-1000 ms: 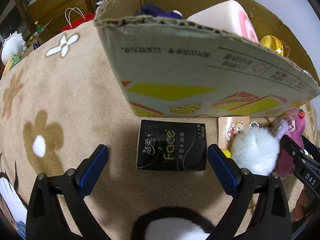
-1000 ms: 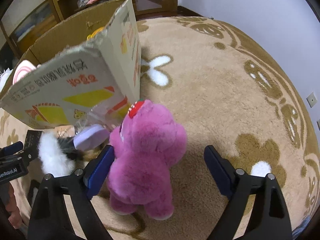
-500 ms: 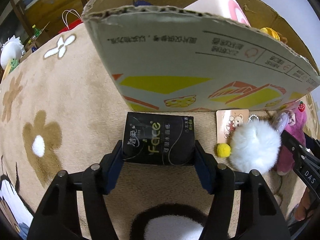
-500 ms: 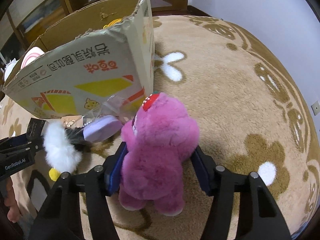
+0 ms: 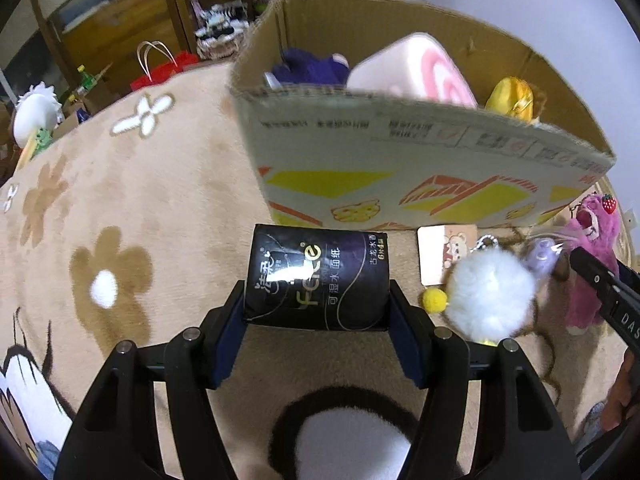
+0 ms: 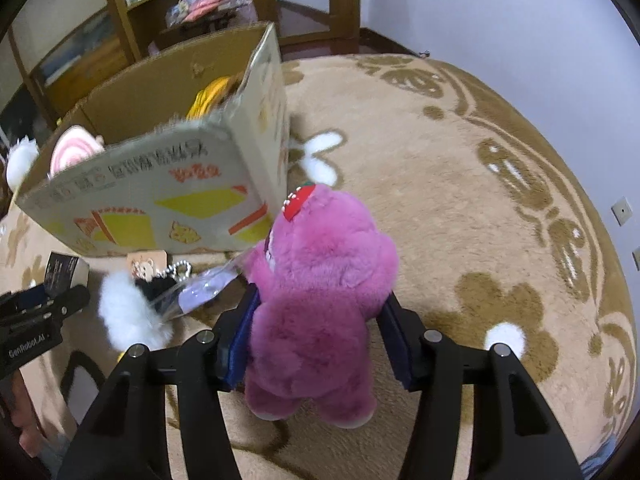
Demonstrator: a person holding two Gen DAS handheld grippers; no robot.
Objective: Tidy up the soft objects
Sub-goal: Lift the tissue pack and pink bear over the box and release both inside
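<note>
A black tissue pack point(image 5: 316, 276) with gold lettering is clamped between the blue pads of my left gripper point(image 5: 317, 296), lifted just above the beige rug. My right gripper point(image 6: 320, 300) holds a pink plush bear point(image 6: 324, 264) with a strawberry on its head. Its jaws are still closing and the pads press into the bear's sides. Directly ahead of both stands an open cardboard box point(image 5: 400, 152). It holds a pink swirl cushion point(image 5: 412, 68), a dark purple plush point(image 5: 308, 68) and a yellow plush point(image 5: 514, 98).
On the rug between the grippers lie a white pompom point(image 5: 490, 294), a small yellow pompom point(image 5: 435, 300), a bear-print card point(image 5: 446, 254) and a lilac item in clear wrap point(image 6: 204, 294). Wooden shelves point(image 6: 132, 20) and a red bag point(image 5: 160, 68) stand behind the box.
Both grippers went from wide open to closed, the left on the tissue pack and the right on the pink bear. Both have since risen, so more of the box's inside shows.
</note>
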